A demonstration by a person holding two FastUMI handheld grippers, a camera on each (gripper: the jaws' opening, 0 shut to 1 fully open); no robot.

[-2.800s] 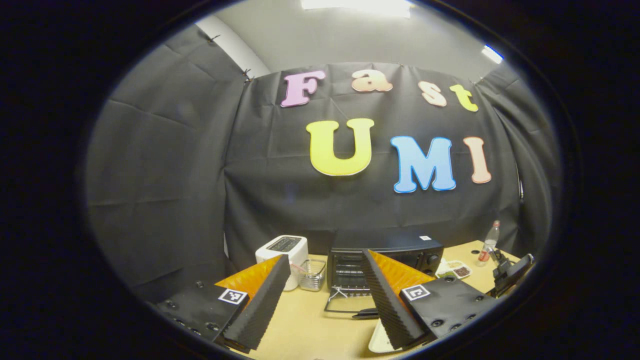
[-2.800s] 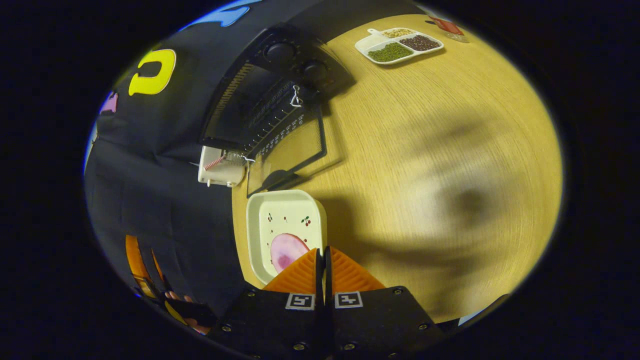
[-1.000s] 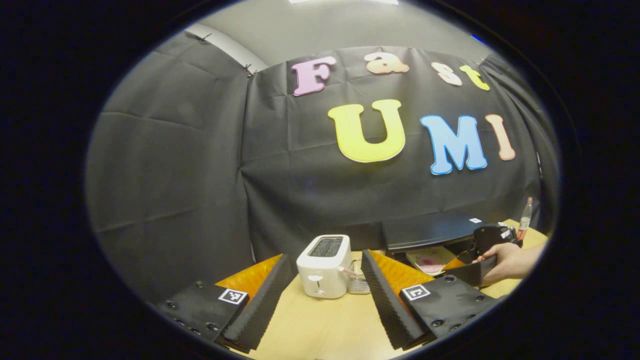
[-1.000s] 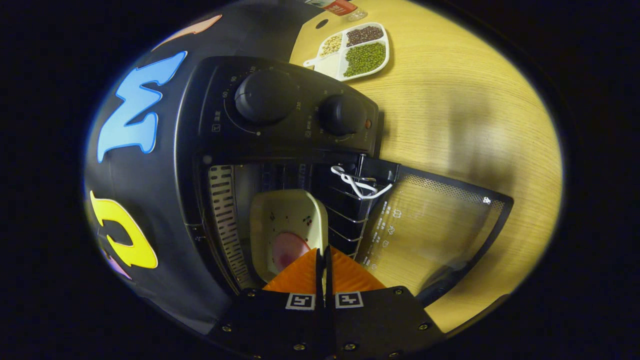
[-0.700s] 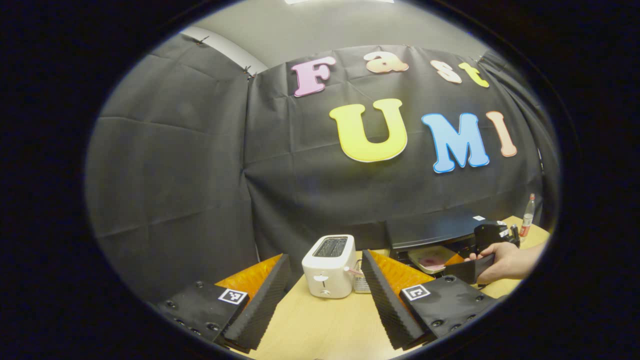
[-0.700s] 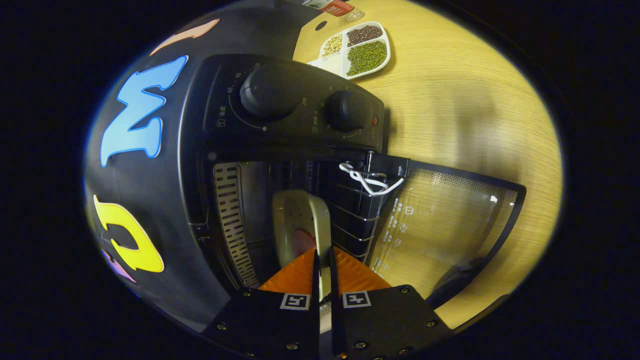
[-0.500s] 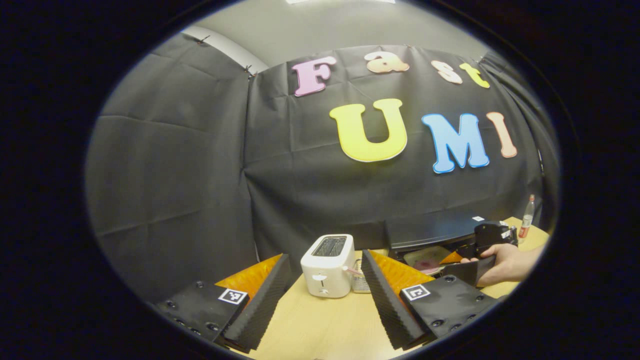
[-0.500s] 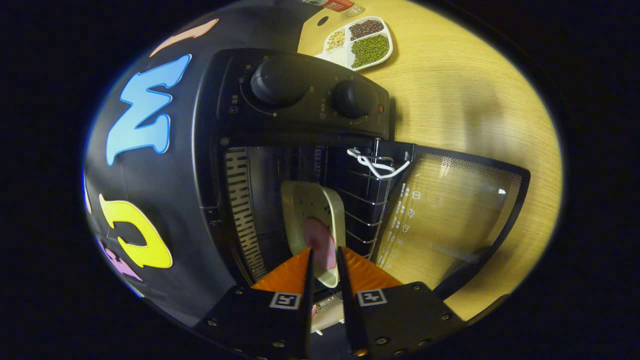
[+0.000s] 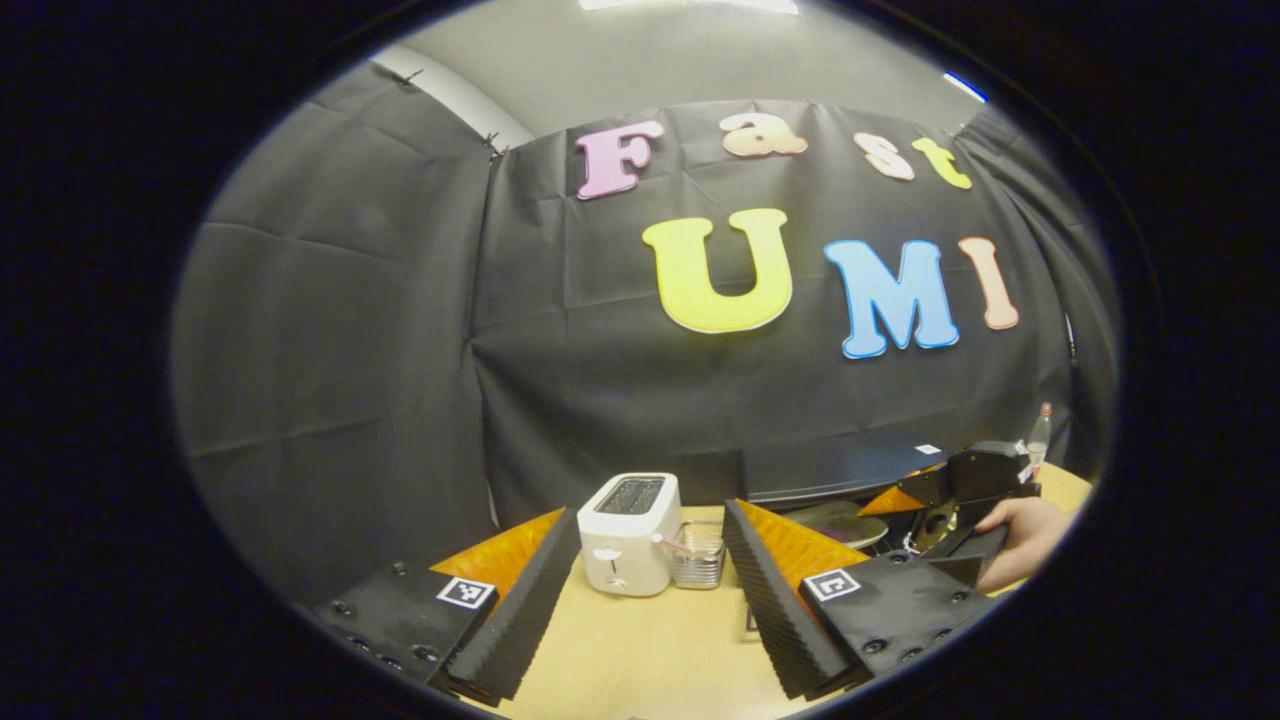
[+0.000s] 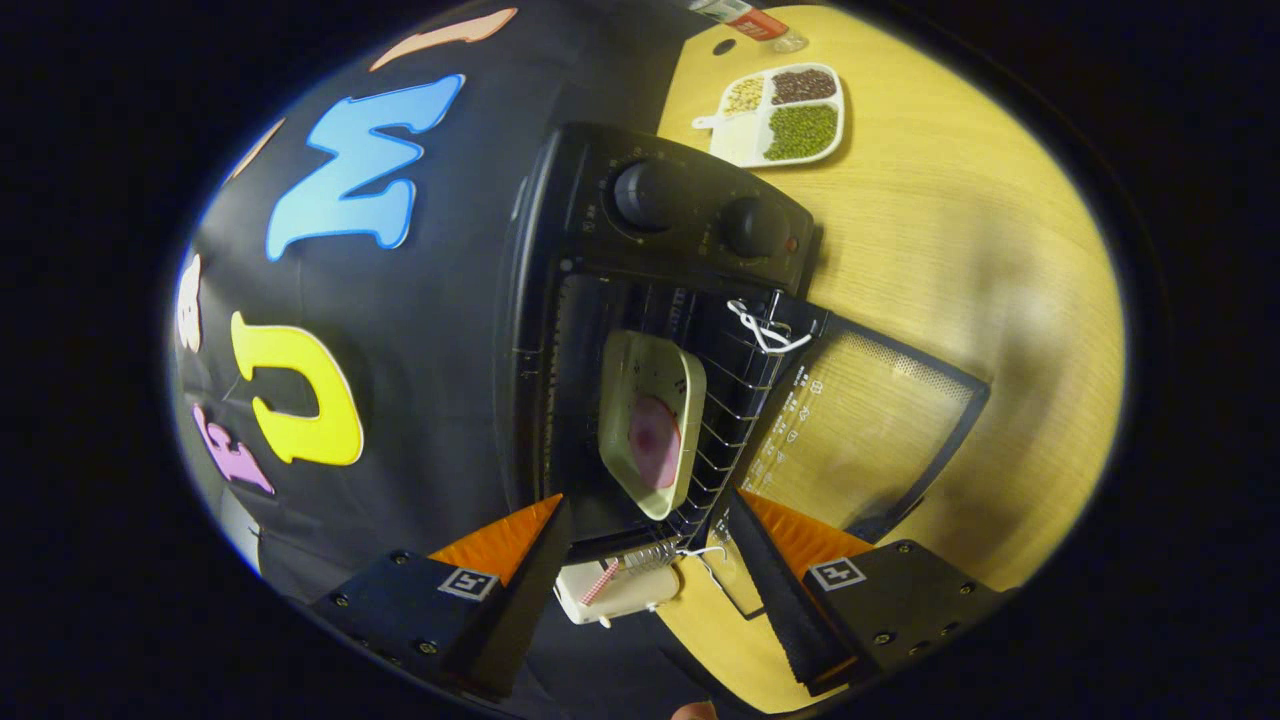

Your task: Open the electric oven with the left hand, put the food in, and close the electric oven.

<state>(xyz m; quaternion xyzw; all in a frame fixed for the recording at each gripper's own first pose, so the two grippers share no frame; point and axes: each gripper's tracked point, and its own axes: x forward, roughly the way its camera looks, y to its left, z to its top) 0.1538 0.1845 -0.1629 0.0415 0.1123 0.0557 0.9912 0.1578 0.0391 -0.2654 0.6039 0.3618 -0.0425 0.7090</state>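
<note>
Right gripper view: my right gripper (image 10: 640,560) is spread wide, holding nothing, just in front of the oven (image 10: 660,300). Its door (image 10: 860,430) lies flat on the tabletop (image 10: 1000,300). The dish (image 10: 650,425) with the food (image 10: 653,440) sits on the rack inside. My left gripper (image 9: 640,590) is also spread, empty, over the tabletop's near edge, facing the toaster (image 9: 628,533).
</note>
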